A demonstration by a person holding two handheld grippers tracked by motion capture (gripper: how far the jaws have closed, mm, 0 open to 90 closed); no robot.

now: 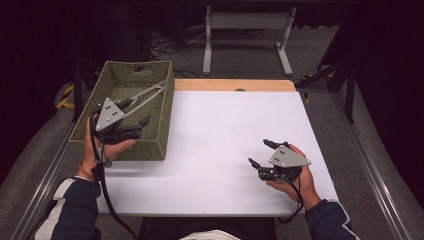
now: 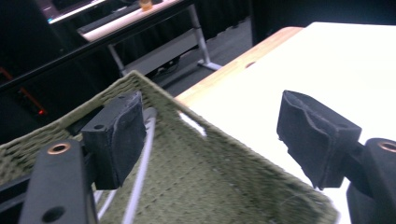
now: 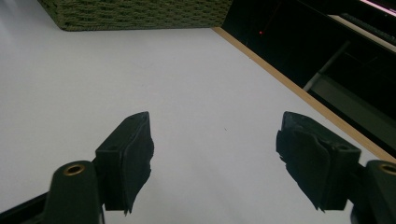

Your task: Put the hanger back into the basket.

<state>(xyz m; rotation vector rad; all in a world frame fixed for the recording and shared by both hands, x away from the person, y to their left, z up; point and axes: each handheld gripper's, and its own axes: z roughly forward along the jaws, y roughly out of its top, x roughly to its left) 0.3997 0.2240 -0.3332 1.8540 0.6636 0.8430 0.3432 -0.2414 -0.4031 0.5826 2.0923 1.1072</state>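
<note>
High view: left gripper, fingers spread and empty, over basket at frame left, tongs lying inside; right gripper open above white surface, lower right. Left gripper view: fingers apart over basket. Right gripper view: fingers apart, basket upper left.

White desk, bare top. Wooden strip along desk's far edge, small dark hole in it. White metal frame on grey floor beyond far edge. Tangled cables beyond far-left corner. Yellow-black striped tape off left edge.
</note>
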